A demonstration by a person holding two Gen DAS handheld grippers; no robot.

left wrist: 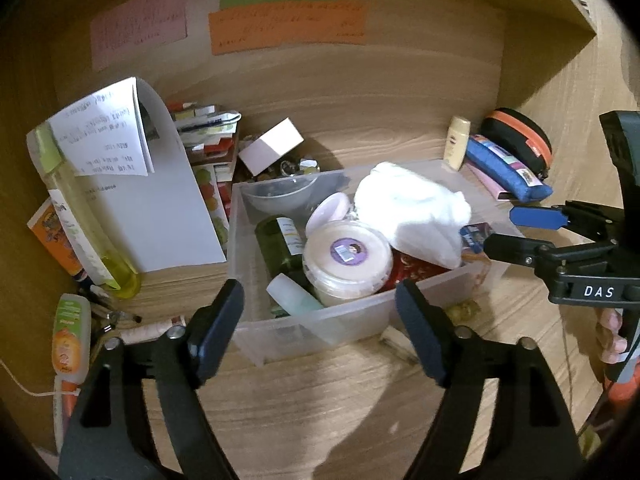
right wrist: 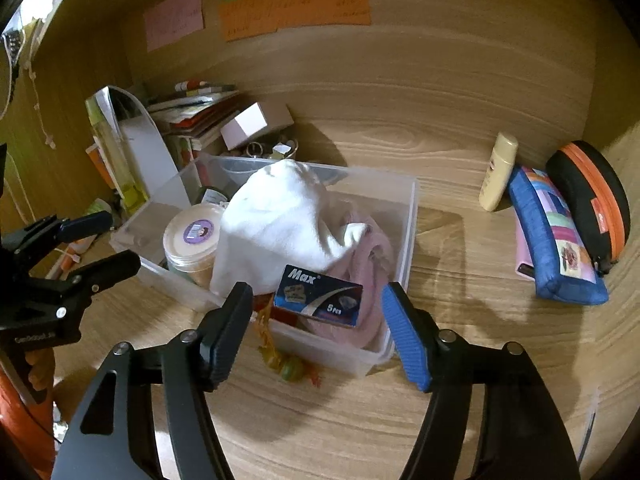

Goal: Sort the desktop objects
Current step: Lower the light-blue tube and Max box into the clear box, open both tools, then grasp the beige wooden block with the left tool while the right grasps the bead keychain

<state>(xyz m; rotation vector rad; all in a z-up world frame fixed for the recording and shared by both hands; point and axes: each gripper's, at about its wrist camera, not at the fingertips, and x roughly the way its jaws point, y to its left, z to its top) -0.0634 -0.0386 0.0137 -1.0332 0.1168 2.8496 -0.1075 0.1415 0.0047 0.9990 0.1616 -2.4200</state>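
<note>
Right wrist view: the right claw (right wrist: 316, 328) hangs wide open and empty over a small blue "Max" box (right wrist: 318, 301), which rests on a pink towel (right wrist: 370, 252) at the near corner of a clear plastic bin (right wrist: 412, 216) on the desk (right wrist: 460, 280), likely just sorted there. A white cloth (right wrist: 276, 216) and a round tub (right wrist: 192, 240) crowd the bin. Left wrist view: the left claw (left wrist: 318, 330), also wide and empty, waits before the bin. A blue pencil case (right wrist: 556, 240) lies well apart to the right.
</note>
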